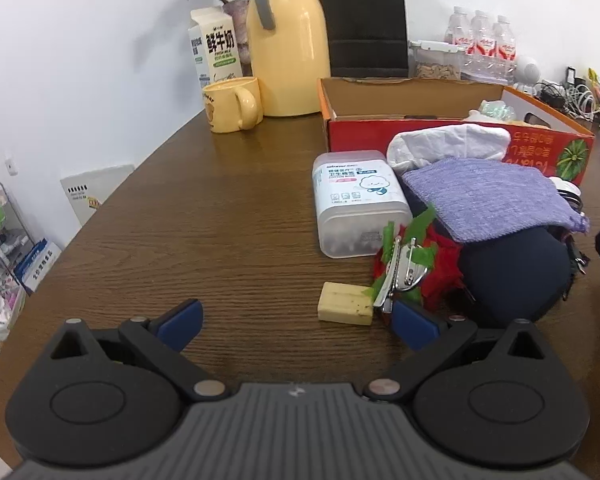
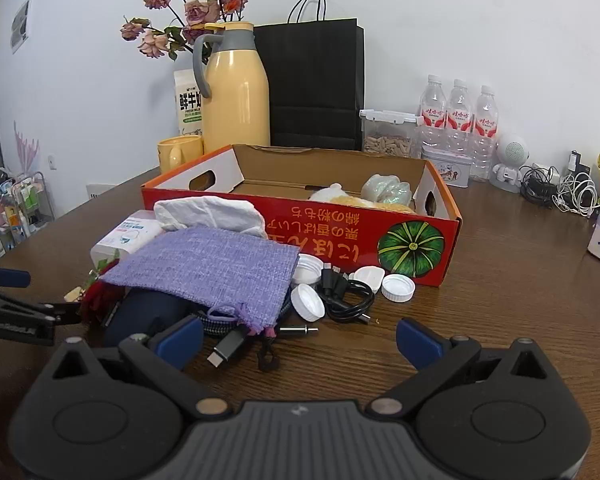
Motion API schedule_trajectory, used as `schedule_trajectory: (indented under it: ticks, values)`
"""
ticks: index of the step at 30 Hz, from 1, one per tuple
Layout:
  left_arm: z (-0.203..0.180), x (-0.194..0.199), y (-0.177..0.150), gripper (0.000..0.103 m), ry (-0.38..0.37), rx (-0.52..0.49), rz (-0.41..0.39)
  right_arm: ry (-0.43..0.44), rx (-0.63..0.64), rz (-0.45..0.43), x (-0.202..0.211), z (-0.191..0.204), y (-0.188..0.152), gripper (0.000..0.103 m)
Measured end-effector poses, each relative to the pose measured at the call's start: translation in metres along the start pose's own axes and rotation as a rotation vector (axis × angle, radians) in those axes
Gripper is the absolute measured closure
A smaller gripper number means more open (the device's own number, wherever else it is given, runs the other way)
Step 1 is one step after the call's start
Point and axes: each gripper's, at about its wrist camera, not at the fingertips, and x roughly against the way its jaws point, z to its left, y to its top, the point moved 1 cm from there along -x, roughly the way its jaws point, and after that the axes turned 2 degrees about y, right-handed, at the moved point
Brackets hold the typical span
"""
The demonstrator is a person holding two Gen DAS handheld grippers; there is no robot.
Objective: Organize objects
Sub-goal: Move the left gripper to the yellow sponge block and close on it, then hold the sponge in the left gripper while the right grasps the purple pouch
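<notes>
- Left gripper point(image 1: 298, 322): jaws spread wide, holding nothing, low over the brown wood-grain counter point(image 1: 220, 220). Its right blue pad sits just beside the metal clip point(image 1: 400, 276).
- Pale yellow block point(image 1: 345, 303): flat on the counter between the left gripper's pads, slightly ahead of them, just beside the clip.
- Metal clip: lies on a red and green fabric ornament point(image 1: 428, 264), which is against a dark blue rounded pouch point(image 1: 516, 272).
- Cotton swab box point(image 1: 358, 204): translucent, lying flat just behind the ornament, beside the pile.
- Right gripper point(image 2: 299, 338): jaws spread wide, holding nothing. A grey USB adapter point(image 2: 230, 346) and a small metal plug point(image 2: 298, 330) lie on the counter between its pads.
- Purple woven cloth point(image 2: 208, 268): draped over the dark pouch; a white crumpled cloth point(image 2: 212, 210) lies behind it, against the box front.
- Black cable point(image 2: 346, 292) and white bottle caps point(image 2: 398, 288): loose on the counter, just before the box's front wall.
- Red cardboard box point(image 2: 416, 240): open-topped, toward the back of the counter, with a green pumpkin print; a few pale items lie at its right end.
- Along the back edge of the counter: yellow mug point(image 1: 232, 104), milk carton point(image 1: 216, 50), yellow thermos jug point(image 2: 236, 92), dried flowers point(image 2: 188, 12), black paper bag point(image 2: 316, 84), clear container of seeds point(image 2: 388, 134), three water bottles point(image 2: 458, 120).
- Far right corner of the counter: a white robot figure point(image 2: 510, 164) and tangled chargers point(image 2: 560, 190).
</notes>
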Motion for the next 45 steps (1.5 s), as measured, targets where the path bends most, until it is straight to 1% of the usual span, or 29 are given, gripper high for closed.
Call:
schedule_trajectory:
  ticks: [5, 8, 12, 15, 17, 19, 27, 29, 30, 31, 32, 33, 34, 35, 40, 45]
  values:
    - [-0.001, 0.009, -0.003, 0.0, -0.025, -0.037, -0.019, 0.001, 0.002, 0.001, -0.001, 0.001, -0.001, 0.0]
    - [0.001, 0.013, -0.004, 0.0, -0.053, -0.036, -0.032, 0.0, 0.002, 0.003, -0.001, 0.002, -0.002, 0.0]
    - [0.006, 0.017, -0.004, 0.0, -0.058, -0.016, -0.051, -0.002, 0.005, 0.009, -0.002, 0.003, -0.003, 0.0]
    - [0.012, 0.017, -0.001, 0.005, -0.036, 0.005, -0.063, -0.006, 0.004, 0.015, -0.003, 0.003, -0.004, 0.0]
    - [0.015, 0.011, -0.001, 0.013, -0.02, 0.008, -0.049, -0.005, 0.006, 0.016, -0.004, 0.004, -0.003, 0.0]
    - [0.016, 0.005, -0.003, 0.017, -0.017, 0.004, -0.029, -0.005, 0.008, 0.018, -0.005, 0.005, -0.003, 0.0]
    - [0.008, -0.001, 0.0, 0.017, -0.061, -0.027, -0.039, -0.013, 0.013, 0.026, -0.008, 0.006, -0.003, 0.0]
    - [0.006, -0.005, 0.001, 0.019, -0.067, -0.033, -0.035, -0.012, 0.015, 0.028, -0.009, 0.007, -0.003, 0.0]
    - [0.005, -0.006, 0.001, 0.021, -0.07, -0.034, -0.031, -0.011, 0.017, 0.029, -0.009, 0.007, -0.002, 0.0]
    - [0.005, -0.009, 0.001, 0.03, -0.077, -0.033, -0.025, -0.01, 0.019, 0.028, -0.009, 0.008, -0.003, 0.0]
    - [0.005, -0.01, 0.0, 0.042, -0.094, -0.03, -0.019, -0.009, 0.021, 0.027, -0.009, 0.009, -0.002, 0.0]
    - [0.005, -0.012, -0.001, 0.048, -0.113, -0.024, -0.014, -0.007, 0.023, 0.026, -0.01, 0.01, -0.001, 0.0]
    - [0.005, -0.012, -0.001, 0.063, -0.132, -0.015, -0.019, -0.003, 0.027, 0.024, -0.01, 0.011, 0.0, 0.0]
    - [0.005, -0.011, -0.001, 0.072, -0.148, -0.011, -0.02, -0.001, 0.029, 0.022, -0.011, 0.012, 0.001, 0.0]
    - [0.008, -0.011, 0.0, 0.072, -0.148, 0.011, -0.031, 0.028, 0.05, 0.01, -0.016, 0.023, 0.009, 0.0]
    - [0.02, -0.004, 0.007, 0.072, -0.129, 0.053, -0.071, 0.068, 0.068, -0.003, -0.028, 0.035, 0.022, 0.0]
